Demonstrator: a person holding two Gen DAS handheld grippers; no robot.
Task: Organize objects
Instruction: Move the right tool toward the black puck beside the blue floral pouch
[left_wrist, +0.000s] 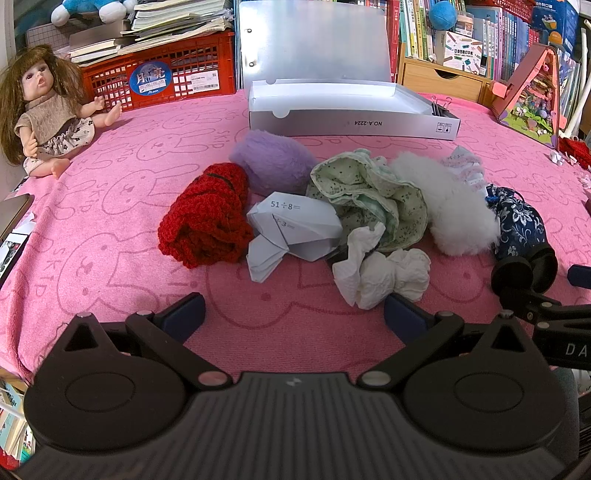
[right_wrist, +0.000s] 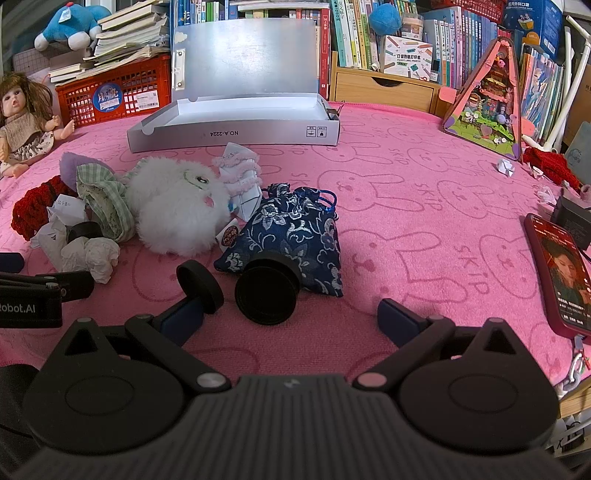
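Note:
A pile lies on the pink towel (left_wrist: 110, 229): red knit piece (left_wrist: 205, 218), purple plush (left_wrist: 273, 162), folded paper (left_wrist: 295, 225), green cloth (left_wrist: 369, 195), crumpled tissue (left_wrist: 380, 273), white plush (left_wrist: 458, 210) and blue floral pouch (left_wrist: 521, 225). An open grey file box (left_wrist: 351, 118) stands behind. My left gripper (left_wrist: 293, 314) is open, just short of the tissue. My right gripper (right_wrist: 290, 317) is open in front of the pouch (right_wrist: 291, 236) and two black round lids (right_wrist: 266, 295). The white plush (right_wrist: 177, 210) lies left of the pouch.
A doll (left_wrist: 44, 110) sits at the far left by a red crate (left_wrist: 162, 77). A phone (right_wrist: 557, 273) lies at the right edge. A pink triangular toy house (right_wrist: 487, 99), red yarn (right_wrist: 550, 166) and bookshelves stand behind.

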